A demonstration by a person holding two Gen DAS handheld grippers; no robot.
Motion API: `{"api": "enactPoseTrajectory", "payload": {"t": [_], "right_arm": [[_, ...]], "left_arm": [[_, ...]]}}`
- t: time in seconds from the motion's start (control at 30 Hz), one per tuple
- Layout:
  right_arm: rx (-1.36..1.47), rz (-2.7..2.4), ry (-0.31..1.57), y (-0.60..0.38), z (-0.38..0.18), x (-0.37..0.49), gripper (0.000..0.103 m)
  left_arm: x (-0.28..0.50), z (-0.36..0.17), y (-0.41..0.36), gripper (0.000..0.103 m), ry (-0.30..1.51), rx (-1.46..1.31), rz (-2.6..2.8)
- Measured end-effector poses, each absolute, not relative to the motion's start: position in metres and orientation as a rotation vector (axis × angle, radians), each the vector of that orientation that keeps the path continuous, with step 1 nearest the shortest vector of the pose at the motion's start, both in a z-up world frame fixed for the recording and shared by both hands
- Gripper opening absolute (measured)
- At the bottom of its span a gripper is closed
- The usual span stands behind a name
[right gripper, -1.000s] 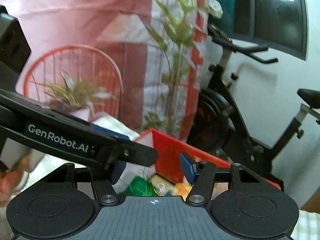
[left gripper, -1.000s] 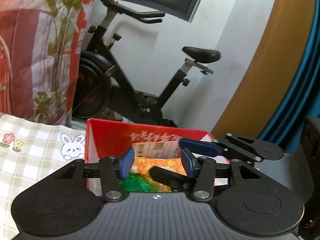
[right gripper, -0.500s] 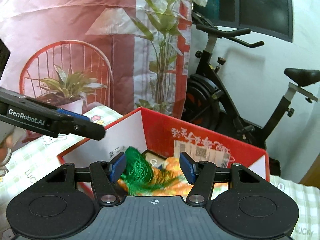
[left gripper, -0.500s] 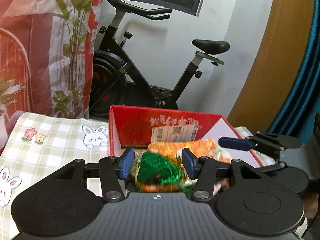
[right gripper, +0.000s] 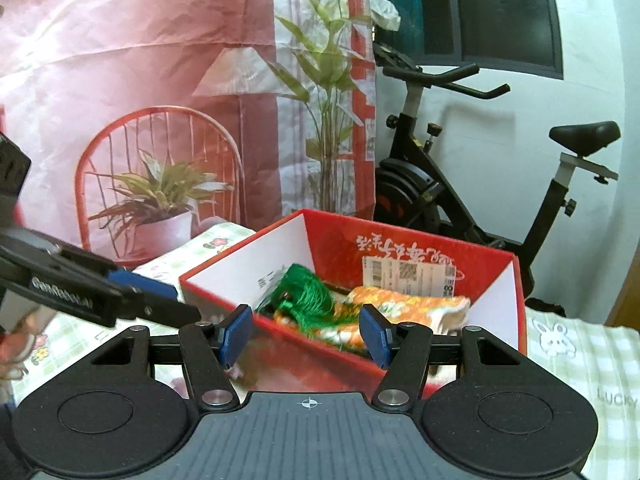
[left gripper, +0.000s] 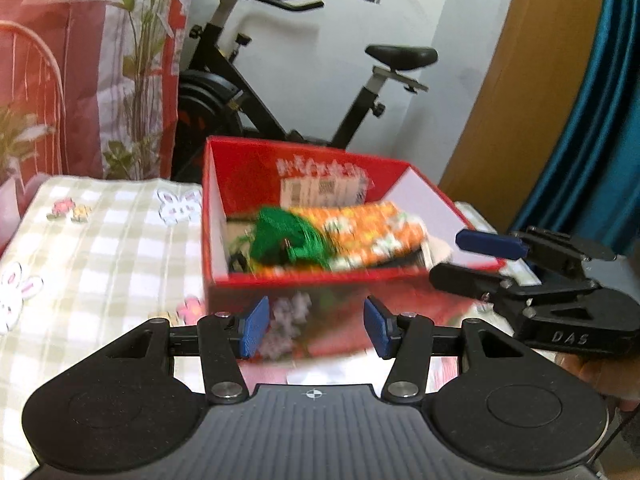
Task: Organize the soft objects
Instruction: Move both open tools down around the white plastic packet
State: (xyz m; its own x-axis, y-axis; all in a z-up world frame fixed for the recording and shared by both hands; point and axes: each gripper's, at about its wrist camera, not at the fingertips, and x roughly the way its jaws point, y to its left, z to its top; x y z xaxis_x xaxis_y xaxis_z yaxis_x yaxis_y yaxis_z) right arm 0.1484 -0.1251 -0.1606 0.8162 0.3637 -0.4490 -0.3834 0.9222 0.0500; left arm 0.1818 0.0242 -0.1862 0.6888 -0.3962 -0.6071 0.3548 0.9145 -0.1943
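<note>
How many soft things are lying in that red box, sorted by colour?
Green: 1, the green tassel bundle.
Orange patterned: 1, the orange floral cloth, lying next to it in the red box.
Total: 2 soft things that show clearly; darker bits underneath are too hidden to count.

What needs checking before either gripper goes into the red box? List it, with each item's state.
1. Left gripper empty, jaws apart: ok.
2. Right gripper empty, jaws apart: ok.
3. Red box open on top, no lid in the way: ok.
4. Green tassel and orange cloth lying inside the box, exposed: ok.
5. Grippers apart from each other: ok, the right one sits beside the box's right corner in the left wrist view.
6. What lies under the cloth: cannot tell, only dark edges show.
</note>
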Motion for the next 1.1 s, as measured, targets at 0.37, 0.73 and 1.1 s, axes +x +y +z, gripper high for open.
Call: {"api": "enactPoseTrajectory", "payload": {"t": [0.37,0.73,1.1], "right_arm": [[0.061,0.336,0.582,-0.148,-0.222,0.112,0.056],[0.132,0.286,0.660,-0.153,-0.282,0.112,0.057],[0.124,0.297,0.609,-0.156,-0.291,0.102,0.058]], "left_arm": [[0.163,-0.254,0.019,0.055,0.837,-0.082,-0.383],[0.162,-0.293,0.016,0.057,0.901,-0.106,-0.351],[0.151,-0.298,0.007,0.071,0.847,-0.068,-0.337]]}}
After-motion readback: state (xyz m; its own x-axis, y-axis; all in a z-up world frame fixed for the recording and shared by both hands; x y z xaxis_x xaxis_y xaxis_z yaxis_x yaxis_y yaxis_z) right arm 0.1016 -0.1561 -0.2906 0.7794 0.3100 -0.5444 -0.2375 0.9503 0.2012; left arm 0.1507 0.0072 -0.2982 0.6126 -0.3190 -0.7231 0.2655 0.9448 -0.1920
